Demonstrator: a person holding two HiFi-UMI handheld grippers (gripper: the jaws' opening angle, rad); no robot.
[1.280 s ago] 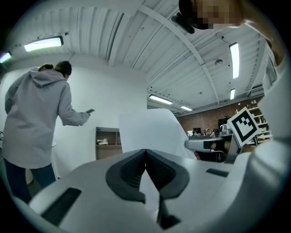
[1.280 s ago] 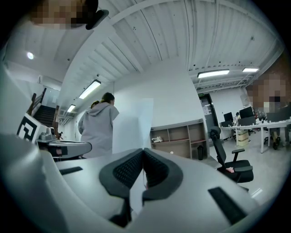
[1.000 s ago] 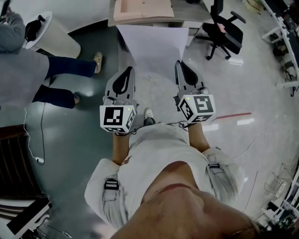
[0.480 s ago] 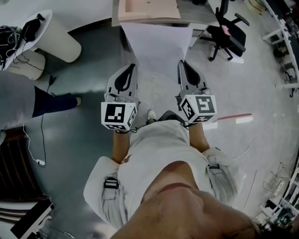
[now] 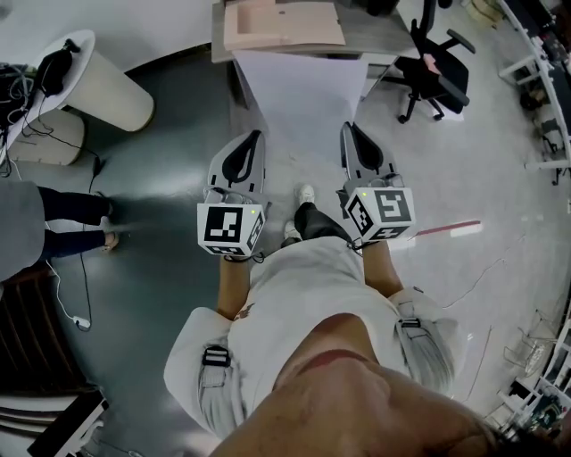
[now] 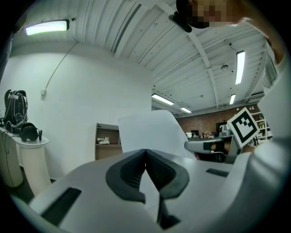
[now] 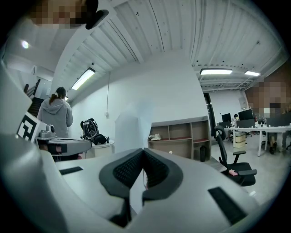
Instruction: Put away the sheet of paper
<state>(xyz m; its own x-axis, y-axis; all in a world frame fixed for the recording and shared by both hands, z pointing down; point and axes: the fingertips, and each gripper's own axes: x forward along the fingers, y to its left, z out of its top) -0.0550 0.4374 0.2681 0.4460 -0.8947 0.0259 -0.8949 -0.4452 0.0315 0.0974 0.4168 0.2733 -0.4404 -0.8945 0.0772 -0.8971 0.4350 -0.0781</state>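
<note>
Sheet of paper (image 5: 302, 94) sticks out level in front, long axis running forward toward the wooden shelf unit (image 5: 284, 27), far edge near it; left gripper (image 5: 256, 139) clamped on its near left corner, right gripper (image 5: 347, 131) clamped on near right corner, both equally close

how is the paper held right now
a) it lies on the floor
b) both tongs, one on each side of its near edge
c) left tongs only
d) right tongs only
B: the paper hangs above the floor between the left tongs and the right tongs, and each gripper view shows its tongs shut on the sheet.
</note>
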